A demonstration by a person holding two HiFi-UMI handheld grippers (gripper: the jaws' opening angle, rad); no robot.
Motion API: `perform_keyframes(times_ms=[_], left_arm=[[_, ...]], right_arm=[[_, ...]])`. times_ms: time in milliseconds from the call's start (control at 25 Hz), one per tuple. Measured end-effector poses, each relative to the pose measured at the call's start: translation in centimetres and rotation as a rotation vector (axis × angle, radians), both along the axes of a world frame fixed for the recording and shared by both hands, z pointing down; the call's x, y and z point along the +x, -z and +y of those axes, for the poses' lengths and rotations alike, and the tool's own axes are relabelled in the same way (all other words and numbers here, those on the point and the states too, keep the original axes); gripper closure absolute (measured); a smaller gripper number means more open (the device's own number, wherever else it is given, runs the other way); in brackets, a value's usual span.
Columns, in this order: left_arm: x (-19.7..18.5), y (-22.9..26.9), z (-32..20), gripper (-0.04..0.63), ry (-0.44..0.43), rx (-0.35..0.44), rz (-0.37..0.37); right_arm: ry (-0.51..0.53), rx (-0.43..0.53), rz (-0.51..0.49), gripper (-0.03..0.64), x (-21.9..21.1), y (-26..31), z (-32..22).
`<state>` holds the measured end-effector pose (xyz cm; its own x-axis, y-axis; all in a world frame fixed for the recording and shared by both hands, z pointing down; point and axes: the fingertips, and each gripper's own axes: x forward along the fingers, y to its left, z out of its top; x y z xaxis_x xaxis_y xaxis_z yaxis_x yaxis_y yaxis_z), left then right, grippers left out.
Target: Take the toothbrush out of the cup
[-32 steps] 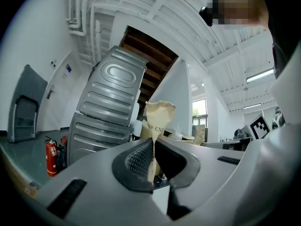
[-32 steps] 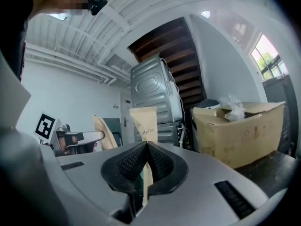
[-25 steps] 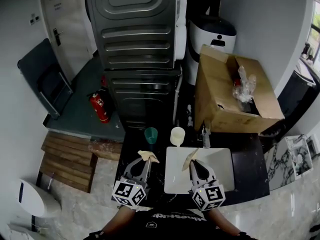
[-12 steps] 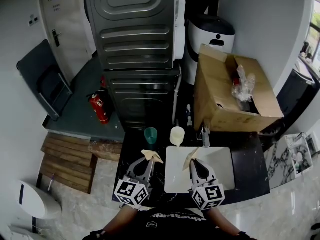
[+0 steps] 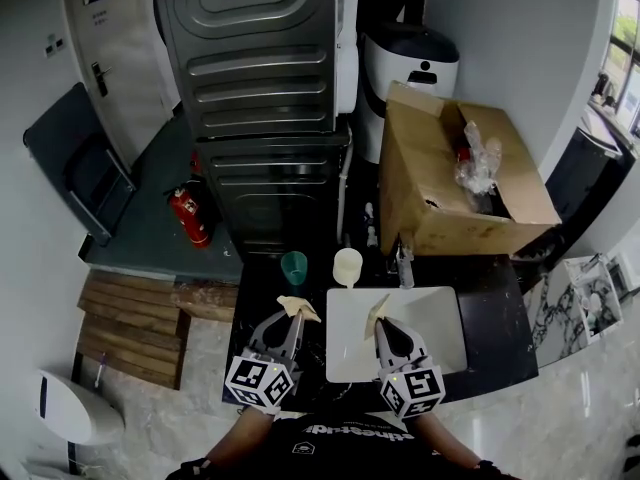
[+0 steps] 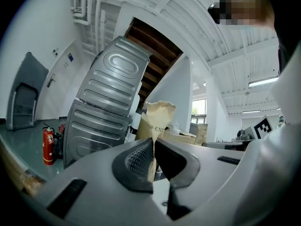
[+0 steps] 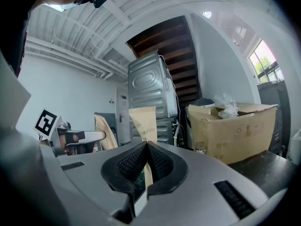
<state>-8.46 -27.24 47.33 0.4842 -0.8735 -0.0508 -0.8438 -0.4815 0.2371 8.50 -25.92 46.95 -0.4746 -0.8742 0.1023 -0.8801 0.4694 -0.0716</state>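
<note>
- Tall metal appliance point(image 5: 265, 98) fills the top centre of the head view. An open cardboard box point(image 5: 440, 193) sits at upper right.
- Dark counter point(image 5: 495, 318) runs across the lower middle, with a white sink point(image 5: 430, 328) set into it.
- Two cups stand at the sink's upper left edge, near each other but apart: green cup point(image 5: 294, 266) on the left, cream cup point(image 5: 347, 265) on the right.
- Toothbrush: none shows above either rim, and the cups are too small to see into.
- Left gripper point(image 5: 290, 326), lower left of centre, is clenched on a tan paper packet, the left packet point(image 6: 157, 119), which stands up between the pads.
- Right gripper point(image 5: 381, 326), lower right of centre, is likewise pinched on the right packet point(image 7: 143, 121).
- Whether a brush lies inside either packet cannot be told. The scene fits a wrapped brush already lifted clear, or one sitting unseen in a cup.

Judgement on handling:
- The paper is thin and gripped low down, so it may slip or fold. Keep the pads square and the pressure steady.
- Keep the grippers apart so the packets don't snag.
- The cups look light, and a brush against a rim could tip one into the sink.
</note>
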Motion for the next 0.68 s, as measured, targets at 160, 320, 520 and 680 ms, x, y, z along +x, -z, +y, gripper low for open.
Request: perform_keyframes(times_ms=[160,320,520,680], left_arm=[[0.16,0.08,-0.29,0.568,-0.004,0.0,0.003],[0.34,-0.16,-0.33,0.568,-0.006,-0.011,0.008],[0.34,-0.56,-0.44,0.568,-0.006,-0.024,0.014],[0.3,-0.37,-0.36,0.569,-0.007,-0.021,0.012]], right_arm=[[-0.001,-0.001,0.002,0.578,0.18,0.03,0.01],[0.004,-0.015,0.01,0.58,0.12,-0.04,-0.05],[0.017,-0.02,0.015,0.578,-0.14,-0.39,-0.23],[0.021,-0.028,0.016,0.578,-0.17,-0.44,-0.19]])
